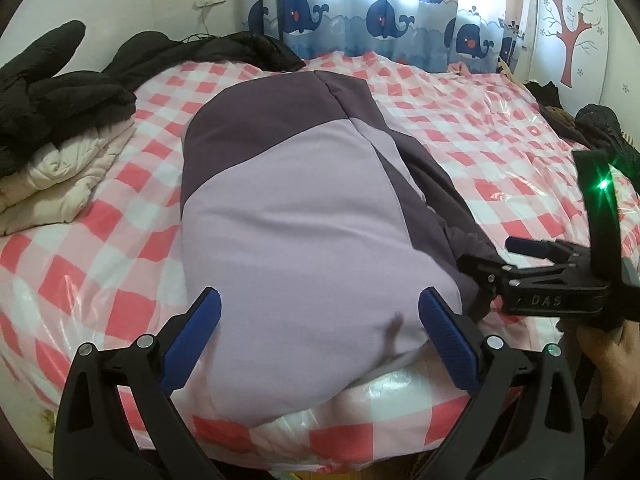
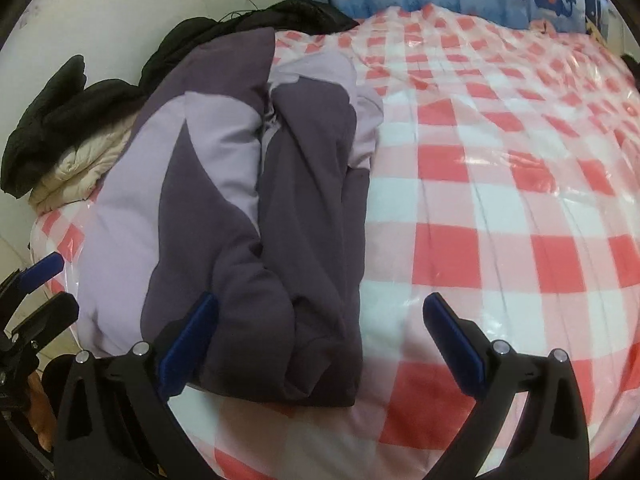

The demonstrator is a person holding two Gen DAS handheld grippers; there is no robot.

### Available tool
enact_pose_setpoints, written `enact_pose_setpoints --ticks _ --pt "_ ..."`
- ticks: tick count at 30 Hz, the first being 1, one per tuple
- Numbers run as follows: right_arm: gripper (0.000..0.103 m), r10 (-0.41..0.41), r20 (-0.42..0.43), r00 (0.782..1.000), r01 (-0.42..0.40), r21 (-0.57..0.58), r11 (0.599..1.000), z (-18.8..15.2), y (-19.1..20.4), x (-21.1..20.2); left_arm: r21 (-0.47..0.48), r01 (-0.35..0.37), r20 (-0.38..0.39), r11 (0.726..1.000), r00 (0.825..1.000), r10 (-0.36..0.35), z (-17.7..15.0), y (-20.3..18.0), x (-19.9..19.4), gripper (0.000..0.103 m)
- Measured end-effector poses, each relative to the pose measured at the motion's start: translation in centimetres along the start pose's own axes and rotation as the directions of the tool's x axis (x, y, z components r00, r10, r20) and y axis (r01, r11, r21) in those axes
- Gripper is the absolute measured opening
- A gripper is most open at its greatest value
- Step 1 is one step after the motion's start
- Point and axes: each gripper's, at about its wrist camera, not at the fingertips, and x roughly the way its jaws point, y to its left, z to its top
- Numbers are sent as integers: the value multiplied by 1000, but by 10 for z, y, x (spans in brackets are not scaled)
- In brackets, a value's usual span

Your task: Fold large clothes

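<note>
A padded jacket (image 1: pixel 288 208) in lilac and dark purple lies folded lengthwise on the checked bed (image 1: pixel 480 152), its near end at the bed's front edge. My left gripper (image 1: pixel 320 316) is open, its blue pads either side of that lilac end. The right gripper (image 1: pixel 496 256), held by a hand, shows at the right beside the dark sleeve. In the right wrist view my right gripper (image 2: pixel 320 316) stands open over the jacket's (image 2: pixel 224 200) dark right fold, left pad above the fabric, right pad above bare sheet. The left gripper (image 2: pixel 60 284) shows at the far left.
Black coats (image 1: pixel 52 92) and a cream quilted garment (image 1: pixel 60 176) are piled at the bed's left side. More dark clothes (image 1: pixel 600 128) sit at the right edge. A whale curtain (image 1: pixel 384 16) hangs behind. The sheet (image 2: pixel 500 200) right of the jacket is bare, under clear plastic.
</note>
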Motion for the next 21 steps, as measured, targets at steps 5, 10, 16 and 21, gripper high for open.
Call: enact_pose_setpoints --ticks 5,10,16,21 --pt "97 -24 32 999 25 -28 999 5 11 -25 -32 -6 -20 999 1000 6 -4 4 -9 95" --pt "97 -41 59 997 44 -45 998 0 26 -55 -89 17 -36 996 999 -20 -9 8 -24 95" --pt "97 -71 -55 996 70 -23 997 -12 53 -70 -202 37 -122 979 991 -63 -20 22 -30 95" --pt "97 -88 -130 988 78 -81 994 -13 79 -72 -258 -7 -192 966 980 -44 -27 34 -33 95"
